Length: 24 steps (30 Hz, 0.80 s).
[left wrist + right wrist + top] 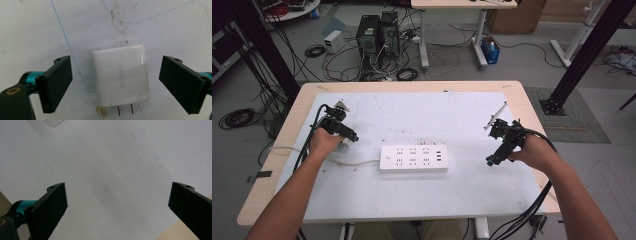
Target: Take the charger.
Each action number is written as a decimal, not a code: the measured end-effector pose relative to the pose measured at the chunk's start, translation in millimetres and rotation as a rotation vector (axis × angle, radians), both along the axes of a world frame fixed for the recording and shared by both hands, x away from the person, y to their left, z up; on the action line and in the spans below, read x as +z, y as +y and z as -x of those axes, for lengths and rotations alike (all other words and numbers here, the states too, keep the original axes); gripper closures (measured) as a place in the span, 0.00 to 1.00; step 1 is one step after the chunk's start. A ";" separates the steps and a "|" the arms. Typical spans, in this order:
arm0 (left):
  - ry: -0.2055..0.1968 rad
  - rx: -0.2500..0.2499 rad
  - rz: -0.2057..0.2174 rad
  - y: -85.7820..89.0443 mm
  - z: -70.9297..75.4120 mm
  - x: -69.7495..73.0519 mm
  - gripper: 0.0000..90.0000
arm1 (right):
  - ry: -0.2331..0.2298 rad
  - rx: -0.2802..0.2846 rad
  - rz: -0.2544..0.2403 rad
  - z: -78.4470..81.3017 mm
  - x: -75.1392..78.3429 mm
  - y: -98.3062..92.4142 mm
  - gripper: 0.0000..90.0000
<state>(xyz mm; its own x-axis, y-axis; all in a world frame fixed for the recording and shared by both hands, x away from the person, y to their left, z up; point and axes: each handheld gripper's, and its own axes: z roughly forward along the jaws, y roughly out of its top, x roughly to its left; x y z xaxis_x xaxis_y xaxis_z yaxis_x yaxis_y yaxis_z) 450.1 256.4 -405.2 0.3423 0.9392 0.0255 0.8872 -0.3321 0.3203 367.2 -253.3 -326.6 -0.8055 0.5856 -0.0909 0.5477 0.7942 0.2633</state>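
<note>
Between the left gripper's (113, 85) wide-apart jaws lies a charger (121, 75), ungrasped; closing comes next, while the right gripper (117, 210) gapes empty.

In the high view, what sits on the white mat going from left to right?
Left tongs, open over a white charger → white cable → white power strip → right tongs, open over bare mat.
</note>
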 end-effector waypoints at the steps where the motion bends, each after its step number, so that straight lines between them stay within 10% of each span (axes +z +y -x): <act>1: 0.000 0.000 0.000 0.0 0.0 0.0 0.18 | -0.001 0.006 0.005 -0.4 -0.2 -0.7 0.02; 24: 0.009 -0.025 0.032 4.1 0.3 -8.5 0.43 | 0.004 0.010 0.011 -1.2 -3.0 -0.8 0.02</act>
<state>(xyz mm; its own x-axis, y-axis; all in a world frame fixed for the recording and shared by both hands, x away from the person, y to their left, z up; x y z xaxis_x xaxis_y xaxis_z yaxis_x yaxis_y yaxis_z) 449.9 260.5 -413.7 0.3663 0.9305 -0.0078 0.8816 -0.3443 0.3227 368.4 -254.1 -329.6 -0.8119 0.5763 -0.0936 0.5406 0.8026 0.2523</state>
